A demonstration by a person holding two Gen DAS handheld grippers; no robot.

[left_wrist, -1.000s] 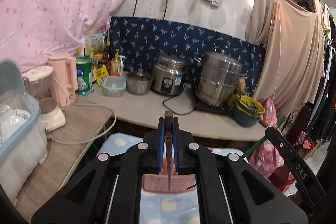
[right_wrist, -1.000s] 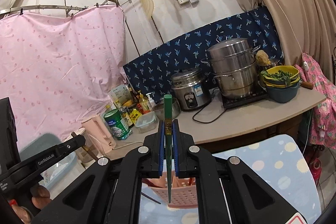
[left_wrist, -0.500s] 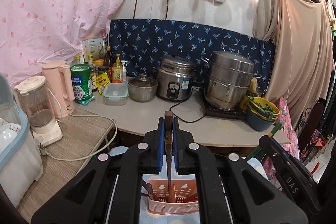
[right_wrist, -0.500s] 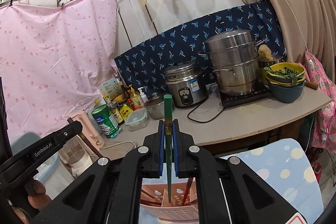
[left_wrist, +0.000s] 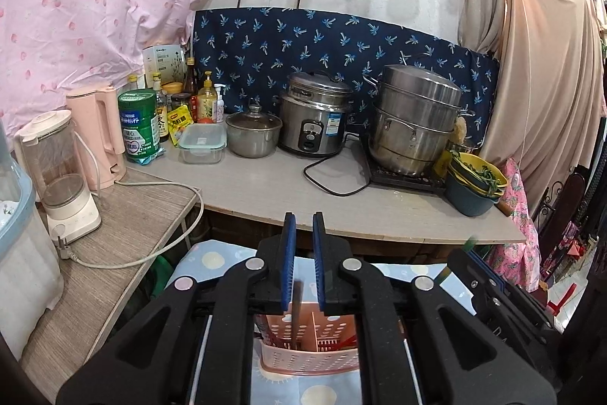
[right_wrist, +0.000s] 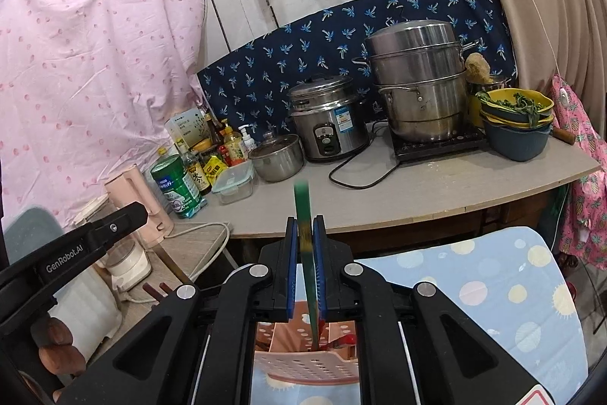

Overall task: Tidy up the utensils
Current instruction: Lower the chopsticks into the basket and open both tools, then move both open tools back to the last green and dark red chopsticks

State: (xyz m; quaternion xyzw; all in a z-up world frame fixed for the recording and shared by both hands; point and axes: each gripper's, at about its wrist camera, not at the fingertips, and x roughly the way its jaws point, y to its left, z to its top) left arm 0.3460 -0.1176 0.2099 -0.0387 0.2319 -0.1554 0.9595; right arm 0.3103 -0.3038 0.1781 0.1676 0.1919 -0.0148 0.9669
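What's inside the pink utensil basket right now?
The pink basket holds dark and red sticks in its compartments, and the green chopstick between the right gripper fingers dips in. Gripper bodies hide the rest.

On your table point(left_wrist: 265, 188): rice cooker point(left_wrist: 315, 116) beside stacked steel steamer point(left_wrist: 413, 120) | small lidded pot point(left_wrist: 253, 135) left of cooker, clear food box point(left_wrist: 201, 143) next to it | green tin point(left_wrist: 138, 122), pink kettle point(left_wrist: 100, 135), blender point(left_wrist: 60, 173) at left | bowls of greens point(left_wrist: 476, 185) at right edge

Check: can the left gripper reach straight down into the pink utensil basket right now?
Probably yes: the left gripper is open and empty right above the pink utensil basket, with nothing visible between.
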